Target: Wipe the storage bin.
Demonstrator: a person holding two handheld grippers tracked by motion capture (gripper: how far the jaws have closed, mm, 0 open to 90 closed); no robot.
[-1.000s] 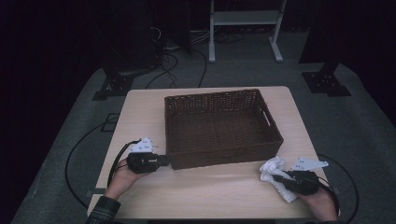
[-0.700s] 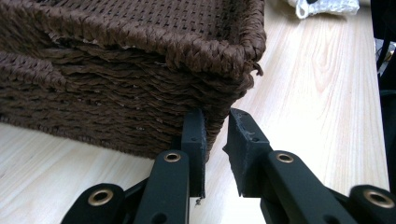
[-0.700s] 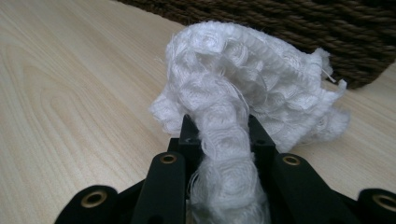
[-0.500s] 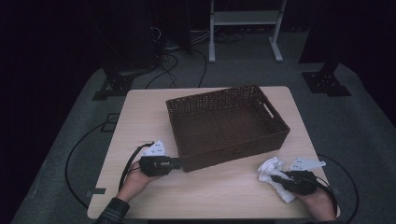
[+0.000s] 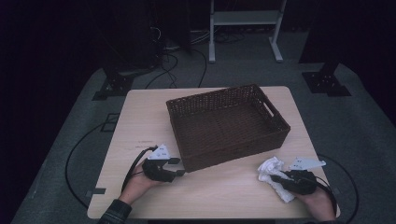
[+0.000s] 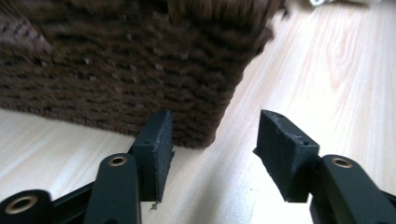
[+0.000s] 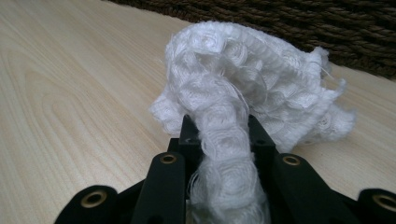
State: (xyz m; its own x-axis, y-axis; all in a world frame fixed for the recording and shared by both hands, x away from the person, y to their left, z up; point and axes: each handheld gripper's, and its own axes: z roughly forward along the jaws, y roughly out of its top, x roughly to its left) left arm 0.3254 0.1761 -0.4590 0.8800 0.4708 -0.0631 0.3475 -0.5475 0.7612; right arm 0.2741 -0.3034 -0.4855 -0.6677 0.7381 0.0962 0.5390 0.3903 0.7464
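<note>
The right tool [image 5: 280, 177] sits low at the near right corner of the bench [image 5: 140, 121], its jaws closed on a white crocheted cloth [image 5: 273, 170]; in the right gripper view a thick fold of the cloth [image 7: 233, 140] runs back between the two black jaws while the rest bunches up ahead of them, resting on the wood just in front of the wicker basket [image 5: 224, 123]. That grip looks like a carry hold, ready to lift the cloth over the near wall and into the basket. The left tool [image 5: 180, 166] lies at the basket's near left corner, and its jaws have just been opening: in the left gripper view they stand apart with nothing between them, the woven corner of the basket [image 6: 140, 65] just ahead and bare bench between the pads. It seems to be letting go after setting the basket askew, so that the near wall faces the cloth. The basket is empty, its rim standing well above the bench, so the cloth must rise clear of it. Bare wood lies left and behind; the right hand sits close to the bench edge, with little room.
</note>
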